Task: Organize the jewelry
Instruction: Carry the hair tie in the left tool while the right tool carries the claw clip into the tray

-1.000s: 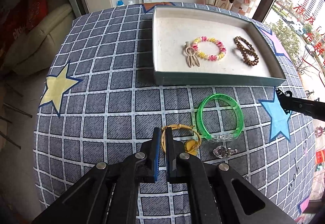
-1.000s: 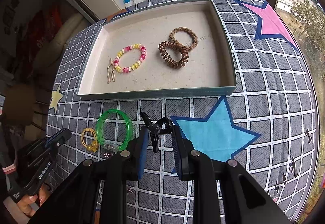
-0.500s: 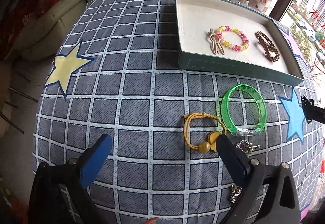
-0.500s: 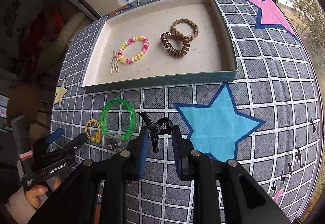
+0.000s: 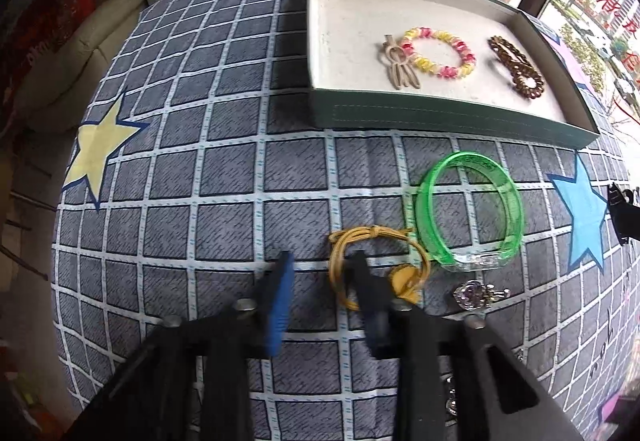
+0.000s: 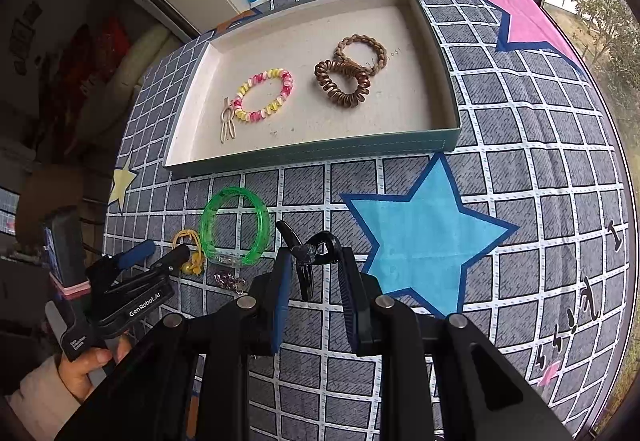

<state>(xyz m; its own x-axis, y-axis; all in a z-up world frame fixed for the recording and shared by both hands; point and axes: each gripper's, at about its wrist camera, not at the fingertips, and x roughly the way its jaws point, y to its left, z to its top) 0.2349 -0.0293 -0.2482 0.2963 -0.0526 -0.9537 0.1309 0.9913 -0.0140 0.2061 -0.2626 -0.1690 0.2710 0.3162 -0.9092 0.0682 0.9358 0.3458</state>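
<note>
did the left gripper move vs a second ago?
Yes. The left gripper has come down toward the tablecloth; its jaws have just been closing, and one finger now sits inside the yellow hair tie, nearer the green bangle.

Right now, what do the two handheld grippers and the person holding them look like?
Both are matte black handheld tools. The left gripper has black linkage arms with silver pivot bolts, blue pads on its fingers, white "GenRobot.AI" lettering on its body and a pink band around the handle. The right gripper has the same black arms, silver bolts and blue-lined fingers. The hand on the left tool wears a pale sleeve.
</note>
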